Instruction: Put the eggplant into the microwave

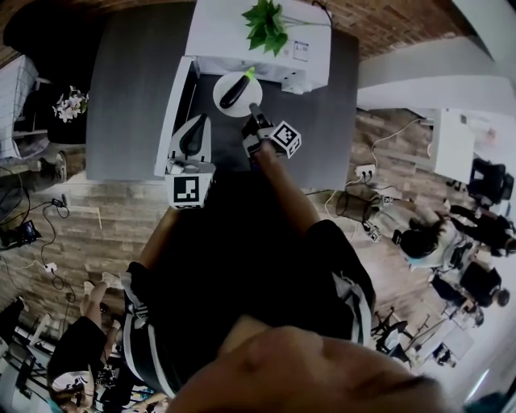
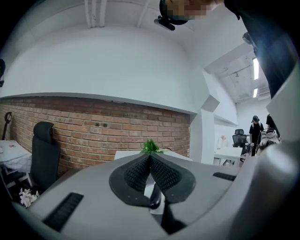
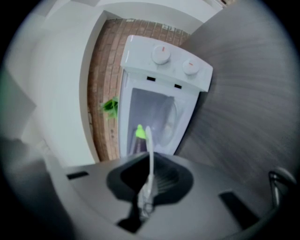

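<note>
**Eggplant on its plate at the microwave's open front**

We are pinching the rim of a white plate (image 1: pixel 248 102) in the right gripper (image 1: pixel 255 110). Its jaws are closed down on the thin edge, so that only the plate is parting them. The eggplant (image 1: pixel 235 91) is lying across that plate, with its green stem end pointing toward the microwave (image 1: pixel 242 32). Plate and eggplant are sitting just in front of the open cavity and are not yet inside. We cannot tell whether the plate is resting on the gray tabletop (image 1: pixel 129 97) or is lifted off it.

We are holding the left gripper (image 1: pixel 193 139) beside the swung-open door (image 1: pixel 172 113). Its jaws are meeting at the tips and gripping nothing that we can make out. A green plant (image 1: pixel 266 24) is standing on top of the microwave.
</note>
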